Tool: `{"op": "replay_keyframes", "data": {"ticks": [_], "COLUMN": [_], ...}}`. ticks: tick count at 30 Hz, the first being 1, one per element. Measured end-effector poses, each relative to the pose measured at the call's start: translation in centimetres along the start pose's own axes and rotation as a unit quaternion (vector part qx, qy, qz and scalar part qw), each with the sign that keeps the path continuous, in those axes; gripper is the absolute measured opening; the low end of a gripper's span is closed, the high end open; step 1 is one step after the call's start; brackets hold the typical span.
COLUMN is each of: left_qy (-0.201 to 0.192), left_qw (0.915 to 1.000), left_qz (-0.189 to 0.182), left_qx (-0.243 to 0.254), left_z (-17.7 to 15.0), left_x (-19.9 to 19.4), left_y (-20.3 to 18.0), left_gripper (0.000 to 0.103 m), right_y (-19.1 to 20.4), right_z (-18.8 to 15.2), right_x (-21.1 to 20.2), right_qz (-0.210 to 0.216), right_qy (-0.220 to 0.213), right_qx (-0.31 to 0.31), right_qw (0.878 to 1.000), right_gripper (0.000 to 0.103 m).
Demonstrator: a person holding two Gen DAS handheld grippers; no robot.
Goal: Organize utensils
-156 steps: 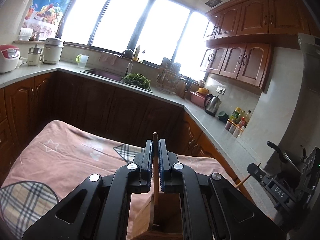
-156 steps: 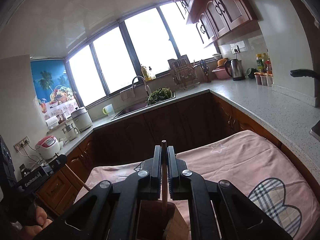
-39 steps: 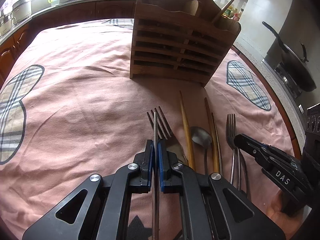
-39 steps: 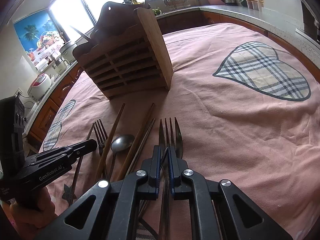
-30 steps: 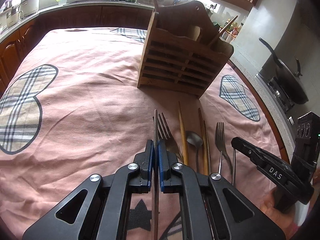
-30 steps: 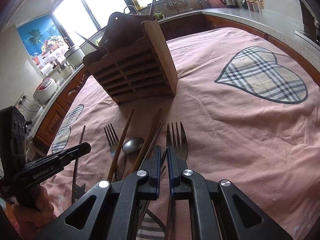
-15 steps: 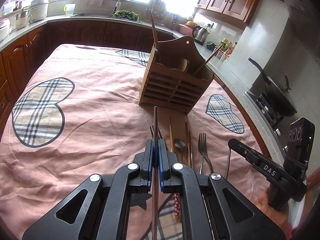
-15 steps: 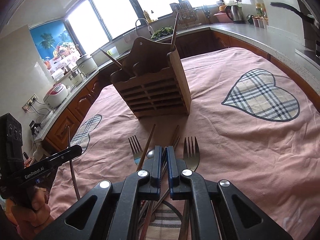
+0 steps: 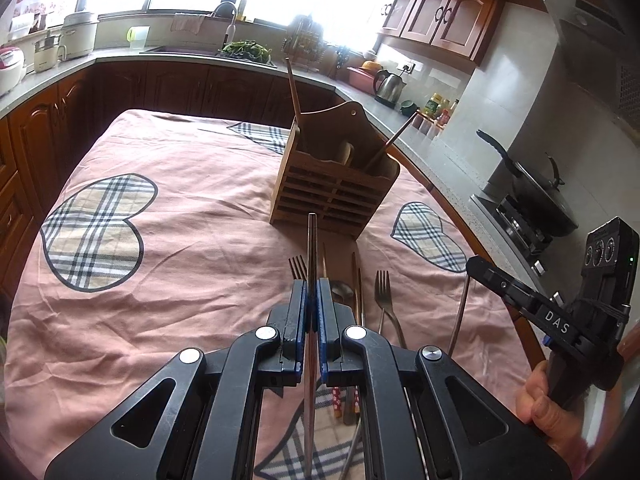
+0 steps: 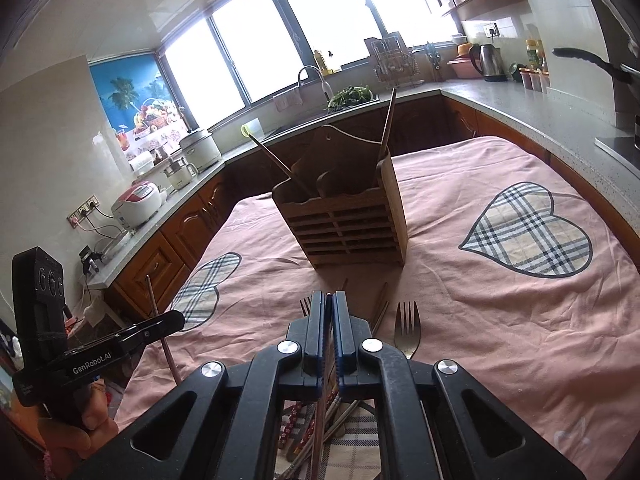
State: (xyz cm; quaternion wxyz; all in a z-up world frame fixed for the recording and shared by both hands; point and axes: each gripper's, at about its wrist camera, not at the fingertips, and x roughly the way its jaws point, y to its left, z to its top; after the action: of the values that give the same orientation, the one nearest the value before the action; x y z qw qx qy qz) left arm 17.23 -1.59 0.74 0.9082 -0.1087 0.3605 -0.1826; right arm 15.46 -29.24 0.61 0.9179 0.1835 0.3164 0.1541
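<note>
Fingers (image 9: 299, 312) over pink heart-patterned tablecloth (image 9: 192, 240), wooden-cabinet kitchen (image 9: 168, 88)

Forks (image 9: 385, 294) before holder (image 9: 334, 196), on cloth (image 9: 180, 240)

A pink tablecloth (image 9: 192, 240) fills the centre of the frame, patterned with beige tartan hearts (image 9: 96, 232) crossed in black and white and outlined in dark grey. At upper centre stands a brown wooden utensil holder (image 9: 332, 188) with slatted sides, brown chopsticks (image 9: 294, 92) rising from it. Silver forks (image 9: 382, 292) lie on the cloth at lower centre, beside a handle dotted red and white (image 9: 337, 400). The left gripper (image 9: 313, 300), black with blue pads, fills the bottom of the frame; the right gripper (image 10: 329, 320) matches it. Dark brown cabinets (image 9: 168, 84) run under a speckled grey counter (image 10: 540, 108). At upper left, a blue palm-tree poster (image 10: 128, 96).
</note>
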Motion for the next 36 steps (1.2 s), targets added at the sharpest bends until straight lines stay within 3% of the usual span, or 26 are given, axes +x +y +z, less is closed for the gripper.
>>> {"op": "replay_keyframes", "data": {"ticks": [19,36], "left_qy": [-0.037,-0.060], "left_qw": [0.9993,0.9981], "left_qz": [-0.001,-0.002], "left_qx": [0.001,0.014], "left_z": [0.6,3.3], "left_x": [-3.1,-3.1], "left_y": [-0.3,-1.0], "left_gripper": [0.004,0.004], "right_y": [1.8,1.7], "right_z": [1.3,3.8], "right_x": [-4.0,-5.3], "right_qz": [0.021,0.015], "right_qy": [-0.055,-0.096], "right_qx": [-0.011,-0.022], "right_qw": [0.998,0.995], "right_gripper": [0.003,0.003]}}
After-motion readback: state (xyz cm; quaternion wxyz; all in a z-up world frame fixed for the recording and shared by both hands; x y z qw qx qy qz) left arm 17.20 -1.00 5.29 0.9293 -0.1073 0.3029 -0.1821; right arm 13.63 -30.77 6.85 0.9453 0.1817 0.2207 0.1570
